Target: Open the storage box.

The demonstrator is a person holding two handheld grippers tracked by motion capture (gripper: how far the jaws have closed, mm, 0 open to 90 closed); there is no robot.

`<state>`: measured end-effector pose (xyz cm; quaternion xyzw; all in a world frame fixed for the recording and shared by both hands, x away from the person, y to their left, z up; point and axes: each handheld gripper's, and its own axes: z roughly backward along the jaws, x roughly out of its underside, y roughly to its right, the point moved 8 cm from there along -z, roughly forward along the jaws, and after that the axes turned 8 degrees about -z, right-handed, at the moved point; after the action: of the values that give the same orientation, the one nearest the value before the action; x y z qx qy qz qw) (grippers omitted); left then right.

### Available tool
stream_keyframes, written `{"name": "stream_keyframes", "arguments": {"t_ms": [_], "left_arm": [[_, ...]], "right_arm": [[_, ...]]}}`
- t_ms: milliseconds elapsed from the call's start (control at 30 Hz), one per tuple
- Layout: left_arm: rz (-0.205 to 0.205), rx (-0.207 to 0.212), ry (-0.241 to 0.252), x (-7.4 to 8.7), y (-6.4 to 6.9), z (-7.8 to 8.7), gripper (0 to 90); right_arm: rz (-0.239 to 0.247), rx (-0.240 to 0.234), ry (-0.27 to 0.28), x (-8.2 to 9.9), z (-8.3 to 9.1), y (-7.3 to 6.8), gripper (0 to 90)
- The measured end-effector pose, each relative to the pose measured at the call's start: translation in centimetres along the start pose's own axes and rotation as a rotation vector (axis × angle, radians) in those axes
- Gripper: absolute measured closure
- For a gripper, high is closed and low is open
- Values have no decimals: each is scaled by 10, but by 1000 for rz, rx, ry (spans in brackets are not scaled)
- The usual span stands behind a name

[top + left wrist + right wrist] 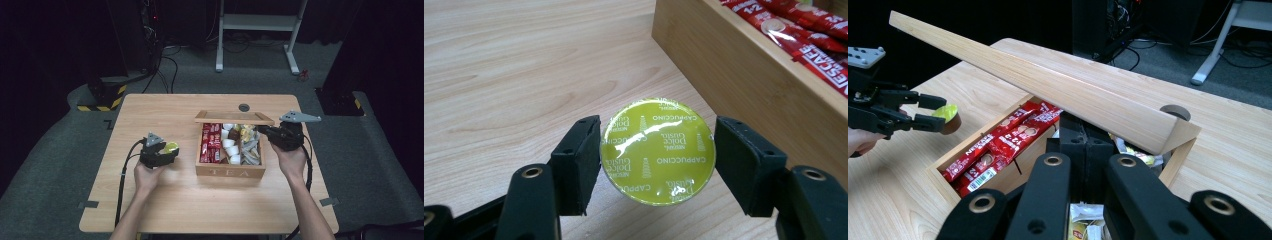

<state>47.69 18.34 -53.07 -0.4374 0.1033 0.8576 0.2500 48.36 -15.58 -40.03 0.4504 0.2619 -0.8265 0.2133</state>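
Yellow-green capsule (657, 151), foil lid printed "Dolce Gusto Cappuccino", sits clamped between the left gripper's (159, 151) jaws, one pad on each side of it. It's held above the pale wood worktop (150, 112), just left of the tea box (230, 172). From the right gripper view the capsule (947, 116) shows a dark brown body under the foil. Box is wooden, "TEA" on its front, lid (1048, 80) open and tilted up. Inside: red Nescafe sticks (210, 142) in the left compartment, white pods (231, 145) in the middle, grey and yellow sachets (251, 147) on the right. Right gripper (263, 131) reaches in over the box's right side, jaws together with nothing between them. A hand (291, 161) holds it from below.
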Motion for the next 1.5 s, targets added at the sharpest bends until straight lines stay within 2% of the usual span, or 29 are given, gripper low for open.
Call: {"name": "stream_keyframes", "arguments": {"t_ms": [100,300,467,900,1067,1267,1500], "left_arm": [[-9,-2,-13,2,1,-3,375],[-1,1,-17,3,2,-7,375],[-4,-13,-24,4,2,-10,374],[2,-7,-14,2,3,-11,337],[6,-2,17,-2,3,-4,318],[16,8,78,-9,2,10,309],[20,-14,112,-3,-7,28,321]], "right_arm": [[-3,-2,-2,0,0,0,900],[-2,0,-3,0,1,0,900],[-3,-1,-4,0,1,0,900],[0,-3,-5,-1,1,-1,900],[-2,-3,-5,-1,2,-1,900],[-1,-3,-6,0,2,-1,900],[-1,-4,-4,0,2,-2,900]]}}
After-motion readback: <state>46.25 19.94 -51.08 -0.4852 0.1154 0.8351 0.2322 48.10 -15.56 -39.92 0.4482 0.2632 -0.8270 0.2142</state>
